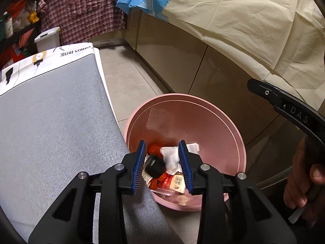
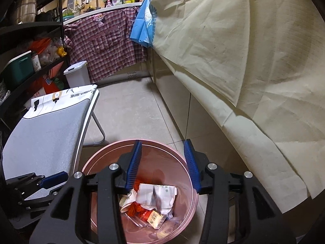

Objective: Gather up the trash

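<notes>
A pink bin (image 1: 182, 99) (image 2: 97, 156) stands on the tiled floor, and both grippers hover over its mouth. Inside lie crumpled white paper (image 1: 170, 158) (image 2: 160, 195), red wrappers, a small printed box (image 1: 177, 182) (image 2: 155, 217) and a black lump (image 1: 155, 166). My left gripper (image 1: 162, 144) is open, with nothing pressed between its blue pads. My right gripper (image 2: 162, 142) is open too and holds nothing. In the left wrist view, the right gripper's black body (image 1: 284, 103) and the hand (image 1: 300, 183) holding it show at the right.
A grey padded board (image 1: 50, 122) (image 2: 44, 138) on white legs stands close to the bin's left. A beige cloth (image 1: 254, 20) (image 2: 243, 61) drapes over the counter on the right. Farther back are a white lidded bin (image 2: 78, 73), a hanging plaid shirt (image 2: 105, 40) and dark shelves (image 2: 30, 26).
</notes>
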